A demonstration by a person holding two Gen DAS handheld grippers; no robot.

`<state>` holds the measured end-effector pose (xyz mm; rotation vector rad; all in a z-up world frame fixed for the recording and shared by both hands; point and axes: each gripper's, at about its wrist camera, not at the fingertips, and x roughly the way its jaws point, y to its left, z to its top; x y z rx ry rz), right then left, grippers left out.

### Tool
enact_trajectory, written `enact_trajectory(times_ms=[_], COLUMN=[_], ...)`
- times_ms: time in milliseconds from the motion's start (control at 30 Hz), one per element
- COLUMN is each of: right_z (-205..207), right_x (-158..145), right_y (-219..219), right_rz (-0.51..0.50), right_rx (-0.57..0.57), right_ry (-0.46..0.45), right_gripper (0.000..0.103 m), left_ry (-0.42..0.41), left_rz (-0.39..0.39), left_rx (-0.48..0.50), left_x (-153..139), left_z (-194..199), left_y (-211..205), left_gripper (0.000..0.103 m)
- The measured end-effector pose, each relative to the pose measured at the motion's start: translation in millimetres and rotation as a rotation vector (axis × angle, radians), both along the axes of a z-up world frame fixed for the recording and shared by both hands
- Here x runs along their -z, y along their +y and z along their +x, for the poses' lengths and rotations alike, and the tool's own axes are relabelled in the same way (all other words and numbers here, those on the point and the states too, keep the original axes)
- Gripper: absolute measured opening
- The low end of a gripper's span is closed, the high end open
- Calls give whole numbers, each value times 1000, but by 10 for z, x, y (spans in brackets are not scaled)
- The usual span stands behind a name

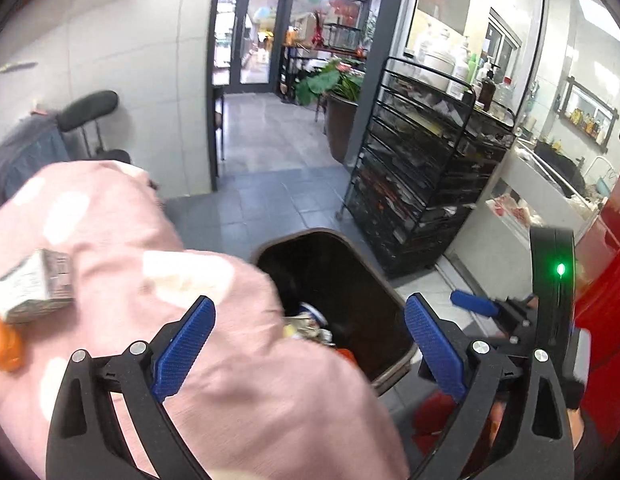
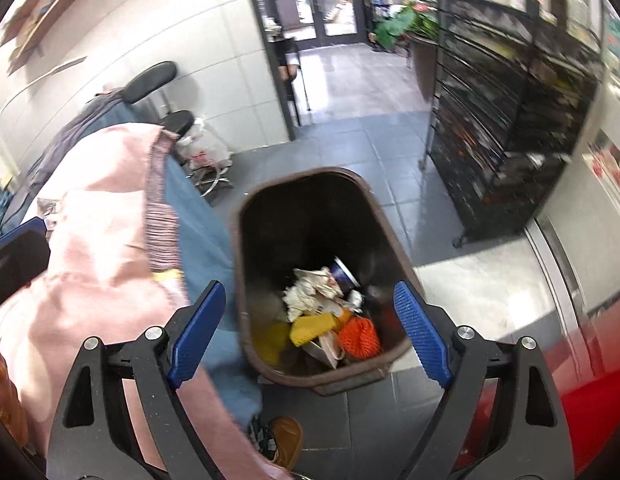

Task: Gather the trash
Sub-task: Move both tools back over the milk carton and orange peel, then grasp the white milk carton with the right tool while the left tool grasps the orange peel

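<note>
The bin (image 2: pixel 246 240) stands open-topped on the grey floor (image 2: pixel 374 148), its upper half unfilled above the trash (image 2: pixel 330 312) at the bottom. A pink-clad body (image 2: pixel 98 248) crowds its left rim; a black wire rack (image 2: pixel 510 128) and a red surface (image 2: pixel 590 400) hem the right. Floor beyond is open.

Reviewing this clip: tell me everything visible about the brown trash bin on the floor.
The trash bin is dark brown, apparently plastic, with a rounded-rectangular rim and no lid visible. It stands upright on grey floor tiles, open, and looks less than half full. Inside lie crumpled white paper, a blue-and-white cup, a yellow piece and an orange net bag. A pink cloth overlaps its near-left rim in the left wrist view. Neither hand-held gripper touches it.
</note>
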<state>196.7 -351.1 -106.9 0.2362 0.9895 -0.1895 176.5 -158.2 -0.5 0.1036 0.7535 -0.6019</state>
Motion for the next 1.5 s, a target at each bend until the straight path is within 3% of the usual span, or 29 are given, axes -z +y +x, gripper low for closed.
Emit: enact_trajectory(times_ms=[400, 633, 767, 1067, 1200, 1500], right_z=[269, 454, 614, 1018, 1148, 1413], right_x=[-337, -523, -547, -396, -296, 160], right_y=[661, 1387, 1863, 2866, 3244, 3873], right_rz=[0, -41, -88, -333, -494, -812], right_rx=[-190, -423, -550, -862, -980, -1188], right_ry=[-70, -93, -77, -14, -27, 43], right_gripper=[89, 89, 89, 89, 89, 88], left_ry=[-63, -71, -41, -54, -34, 7], left_rz=[75, 146, 146, 202, 214, 167], left_rx=[-202, -359, -437, -527, -551, -573], left_x=[-21, 31, 86, 74, 106, 129], left_z=[-53, -47, -24, -120, -131, -90], left_y=[862, 1478, 1795, 2233, 2451, 2712], left_gripper=[96, 96, 96, 97, 97, 97])
